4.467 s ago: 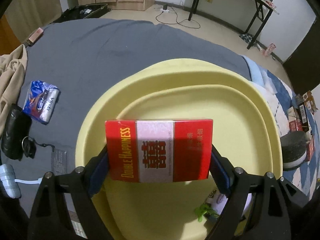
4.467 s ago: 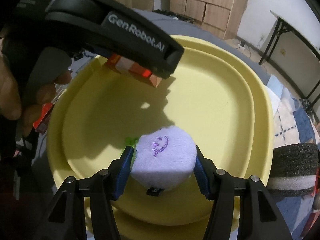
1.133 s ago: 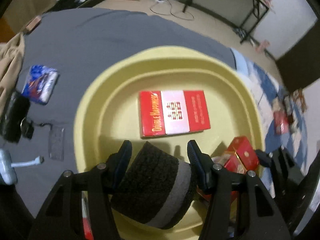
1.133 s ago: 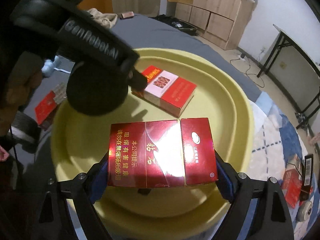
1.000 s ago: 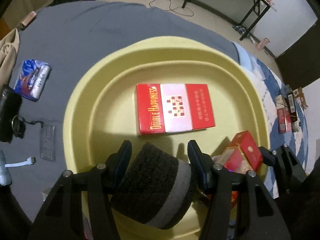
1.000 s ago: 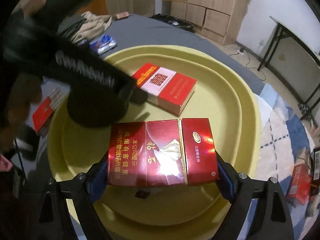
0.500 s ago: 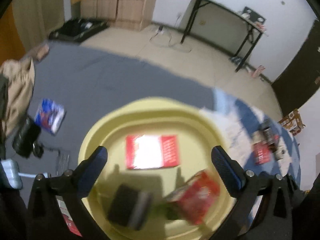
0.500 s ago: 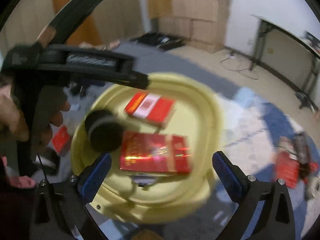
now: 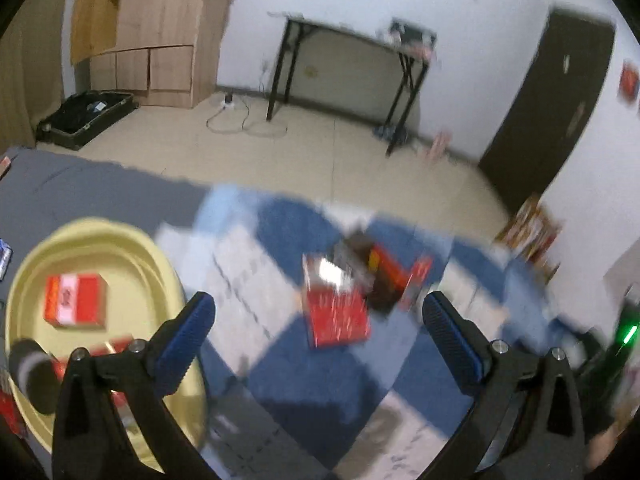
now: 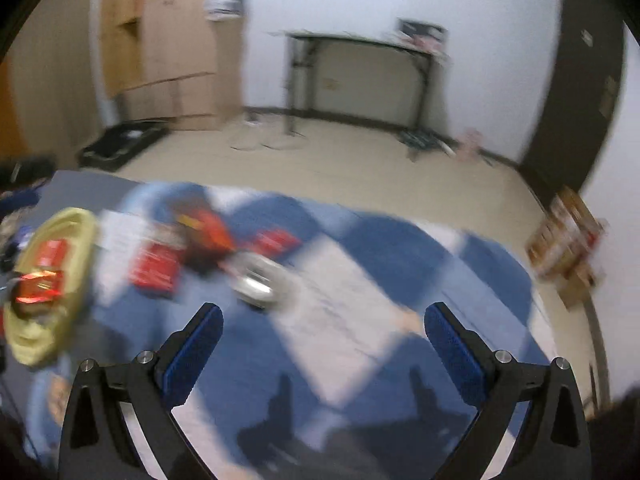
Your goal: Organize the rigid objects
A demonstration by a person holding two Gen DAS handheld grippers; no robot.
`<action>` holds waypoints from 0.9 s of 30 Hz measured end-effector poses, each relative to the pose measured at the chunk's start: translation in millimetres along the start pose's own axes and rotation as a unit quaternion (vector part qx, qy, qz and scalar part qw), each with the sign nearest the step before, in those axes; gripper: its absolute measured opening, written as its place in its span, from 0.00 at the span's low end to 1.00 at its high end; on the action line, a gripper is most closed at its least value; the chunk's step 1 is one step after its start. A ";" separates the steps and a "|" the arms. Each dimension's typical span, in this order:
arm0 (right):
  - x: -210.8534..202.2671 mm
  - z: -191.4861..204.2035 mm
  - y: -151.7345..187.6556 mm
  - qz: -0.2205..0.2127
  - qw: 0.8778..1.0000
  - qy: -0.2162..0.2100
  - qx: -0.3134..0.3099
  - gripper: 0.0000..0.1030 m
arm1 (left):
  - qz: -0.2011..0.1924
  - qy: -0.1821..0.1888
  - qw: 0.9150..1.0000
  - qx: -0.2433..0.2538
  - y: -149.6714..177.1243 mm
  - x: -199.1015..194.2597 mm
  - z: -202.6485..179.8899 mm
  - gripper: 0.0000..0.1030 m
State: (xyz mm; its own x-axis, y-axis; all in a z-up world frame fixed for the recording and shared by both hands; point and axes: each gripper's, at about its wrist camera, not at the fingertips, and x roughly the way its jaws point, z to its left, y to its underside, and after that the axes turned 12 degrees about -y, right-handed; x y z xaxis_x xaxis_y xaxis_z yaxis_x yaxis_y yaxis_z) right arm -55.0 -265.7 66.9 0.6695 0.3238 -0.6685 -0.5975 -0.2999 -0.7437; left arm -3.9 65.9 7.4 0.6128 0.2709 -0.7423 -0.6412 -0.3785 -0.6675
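While both views are blurred, the main layout can be read. The left gripper [image 9: 318, 328] has its jaws wide apart with nothing between them; it hangs above a blue-and-white checked blanket [image 9: 320, 380]. The right gripper [image 10: 323, 334] likewise has its jaws spread wide and empty, above the same blanket [image 10: 360, 320].

In the left wrist view, a yellow tray [image 9: 132, 240] lies at the lower left, partly behind the left finger. Inside it:
- a red-and-white box [image 9: 75, 300] lies flat toward the far side;
- a dark roll with a pale band [image 9: 34, 376] sits at the near left edge;
- a second red box [image 9: 118, 345] shows just behind the left finger.

On the blanket, between the two fingers and farther away, a red packet [image 9: 338, 316] lies flat. Just behind and to its right is a cluster of dark and red boxes [image 9: 384, 276]; its single items cannot be told apart.

In the right wrist view, the tray [image 10: 76, 248] sits at the far left with the red boxes [image 10: 44, 272] inside. To its right on the blanket lie a red packet [image 10: 156, 268], a dark-and-red cluster [image 10: 208, 236], and a pale grey object [image 10: 260, 280] too blurred to identify.

A grey sheet [image 9: 80, 188] covers the area left of the blanket. Beyond it are a tiled floor [image 9: 280, 152], a black-legged table [image 9: 348, 64], wooden cabinets [image 9: 152, 32] and a dark door [image 9: 560, 112].
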 end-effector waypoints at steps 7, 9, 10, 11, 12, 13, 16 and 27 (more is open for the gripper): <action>60.3 -42.5 17.9 0.001 0.999 0.023 0.046 1.00 | 0.052 -0.037 0.998 0.024 61.0 64.8 -3.2 1.00; 74.0 -42.7 18.3 -0.006 0.999 0.018 0.037 1.00 | 0.025 -0.069 0.996 0.059 65.6 71.2 -7.0 1.00; 81.8 -40.1 23.8 -0.004 0.999 0.018 0.029 1.00 | 0.017 -0.067 0.995 0.073 66.5 73.4 -9.8 1.00; 88.5 -38.6 25.7 0.004 0.999 0.024 0.022 1.00 | 0.010 -0.075 0.994 0.082 67.3 76.0 -12.2 1.00; 96.8 -37.5 28.2 0.010 0.999 0.031 0.017 1.00 | 0.003 -0.085 0.992 0.088 68.3 78.3 -14.2 1.00; 99.7 -34.3 28.1 0.011 0.999 0.040 0.009 1.00 | -0.006 -0.092 0.992 0.088 69.2 79.4 -14.9 1.00; 101.0 -34.2 28.4 0.012 0.999 0.042 0.007 1.00 | -0.017 -0.103 0.990 0.094 71.3 80.4 -18.7 1.00; 97.4 -31.5 26.2 0.013 0.999 0.047 0.001 1.00 | -0.036 -0.059 0.992 0.107 75.6 74.5 -37.5 1.00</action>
State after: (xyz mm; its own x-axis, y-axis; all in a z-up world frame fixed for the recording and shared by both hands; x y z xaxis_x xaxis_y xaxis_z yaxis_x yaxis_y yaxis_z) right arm 8.5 -270.2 -17.5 0.6918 0.2303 -0.6844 -0.6168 -0.3045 -0.7259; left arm 10.7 24.2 -96.3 0.6102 0.3968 -0.6857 -0.6893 -0.1607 -0.7064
